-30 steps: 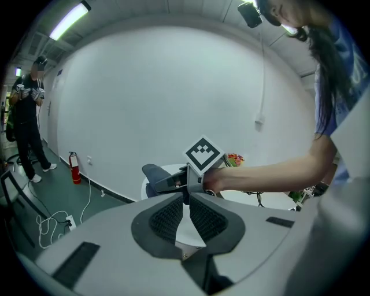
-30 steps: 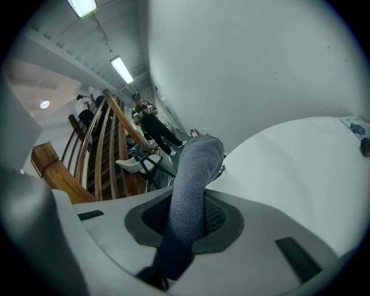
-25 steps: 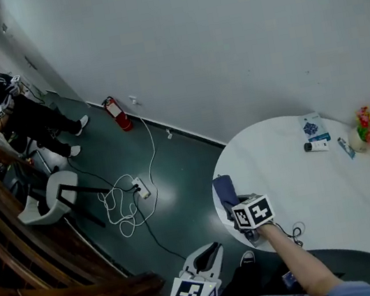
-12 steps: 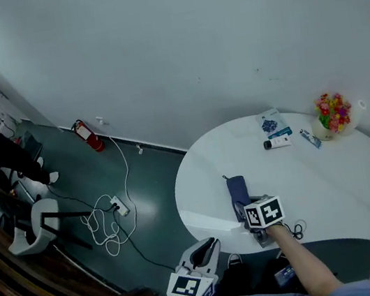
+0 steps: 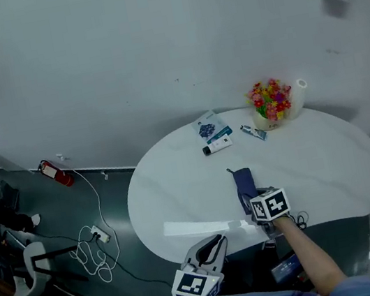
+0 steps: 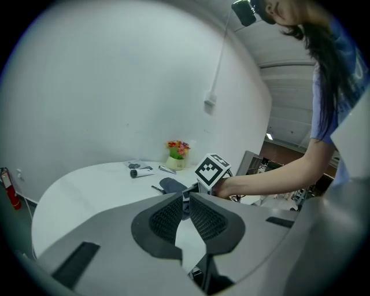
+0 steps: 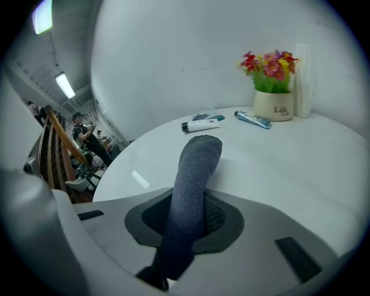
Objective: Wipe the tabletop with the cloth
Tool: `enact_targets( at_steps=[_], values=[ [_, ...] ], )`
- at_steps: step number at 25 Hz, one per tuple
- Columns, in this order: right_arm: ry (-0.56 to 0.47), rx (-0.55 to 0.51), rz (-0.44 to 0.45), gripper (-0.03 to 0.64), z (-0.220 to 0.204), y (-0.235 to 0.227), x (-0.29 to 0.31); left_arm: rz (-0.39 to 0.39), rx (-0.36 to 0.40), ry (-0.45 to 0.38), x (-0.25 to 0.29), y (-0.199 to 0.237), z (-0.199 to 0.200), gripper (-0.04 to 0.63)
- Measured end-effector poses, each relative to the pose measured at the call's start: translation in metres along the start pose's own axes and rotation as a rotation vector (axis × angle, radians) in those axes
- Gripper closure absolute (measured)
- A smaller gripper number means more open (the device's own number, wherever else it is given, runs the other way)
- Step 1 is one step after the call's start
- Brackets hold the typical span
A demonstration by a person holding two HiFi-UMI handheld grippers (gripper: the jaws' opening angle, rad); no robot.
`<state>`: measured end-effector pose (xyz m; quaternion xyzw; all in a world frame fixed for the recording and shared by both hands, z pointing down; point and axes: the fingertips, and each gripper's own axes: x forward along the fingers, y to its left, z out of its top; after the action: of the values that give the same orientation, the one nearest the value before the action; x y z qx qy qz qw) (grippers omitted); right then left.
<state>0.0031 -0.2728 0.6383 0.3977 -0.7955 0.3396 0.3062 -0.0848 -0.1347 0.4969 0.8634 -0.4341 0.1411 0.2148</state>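
Observation:
A dark blue cloth [image 5: 244, 184] lies stretched on the white oval tabletop [image 5: 322, 162], near its front edge. My right gripper [image 5: 255, 203] is shut on the cloth's near end. In the right gripper view the cloth [image 7: 195, 173] runs from between the jaws out onto the table [image 7: 300, 167], and the right gripper [image 7: 188, 217] clamps it. My left gripper [image 5: 214, 243] hangs in front of the table's edge, off the surface, with nothing in it. In the left gripper view its jaws [image 6: 186, 199] stand together, and the cloth [image 6: 171, 185] shows beyond them.
At the table's back stand a flower pot [image 5: 271, 104] and a paper roll [image 5: 300, 87], with a booklet [image 5: 210, 129] and two tubes [image 5: 217, 146] nearby. On the floor to the left are a power strip with cables [image 5: 95, 239], a fire extinguisher [image 5: 53, 173] and a chair [image 5: 30, 267].
The right gripper has dragged the cloth from the table's left edge rightward toward its middle front. The head view has swung right, so the table now sits centred.

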Motion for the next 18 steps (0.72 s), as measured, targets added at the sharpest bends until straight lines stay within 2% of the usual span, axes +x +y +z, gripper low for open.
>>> enact_targets(
  at_steps=[7, 18],
  values=[
    [-0.029, 0.12, -0.127, 0.54, -0.02, -0.129, -0.059, -0.138, 0.079, 0.038, 0.073, -0.067, 0.019, 0.565],
    [-0.045, 0.219, -0.295, 0.54, -0.06, -0.305, -0.151, -0.236, 0.113, 0.047, 0.168, -0.156, 0.037, 0.565]
  ],
)
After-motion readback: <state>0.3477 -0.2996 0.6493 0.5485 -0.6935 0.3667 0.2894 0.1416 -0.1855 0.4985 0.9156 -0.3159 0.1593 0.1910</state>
